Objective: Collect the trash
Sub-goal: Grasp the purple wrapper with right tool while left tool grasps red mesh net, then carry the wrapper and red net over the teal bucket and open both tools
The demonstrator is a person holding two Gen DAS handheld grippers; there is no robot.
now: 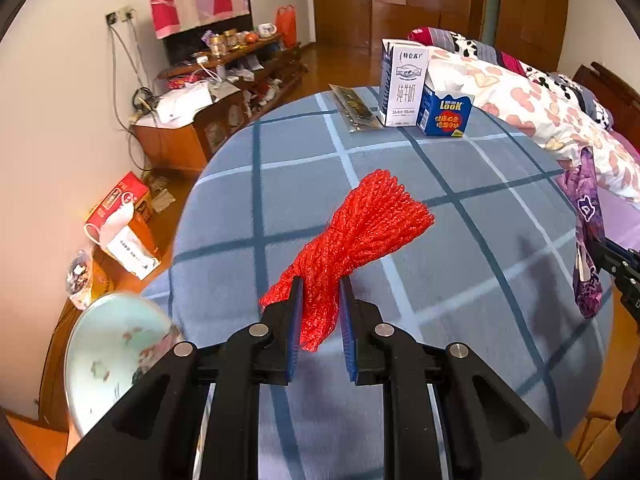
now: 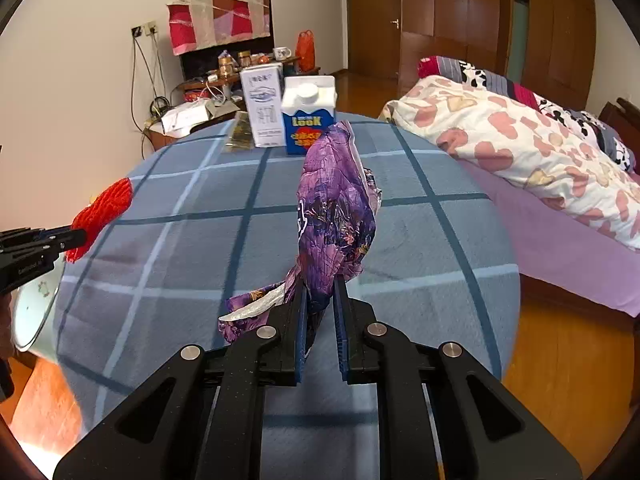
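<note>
A bunched red mesh net (image 1: 360,224) is pinched between the blue pads of my left gripper (image 1: 321,282), which is shut on it and holds it above the round table's blue plaid cloth (image 1: 480,240). My right gripper (image 2: 320,280) is shut on a crumpled purple foil wrapper (image 2: 336,208) that stands up from its jaws. In the left wrist view the right gripper (image 1: 612,258) and its wrapper (image 1: 586,216) show at the right edge. The right wrist view has the left gripper (image 2: 80,236) and the net (image 2: 106,208) at its left edge.
At the table's far side stand a white milk carton (image 1: 402,80) and a blue carton (image 1: 444,110), with a flat gold packet (image 1: 356,110) beside them. A pale green basin (image 1: 116,348) sits low to the left of the table. A bed (image 2: 540,152) lies on the right.
</note>
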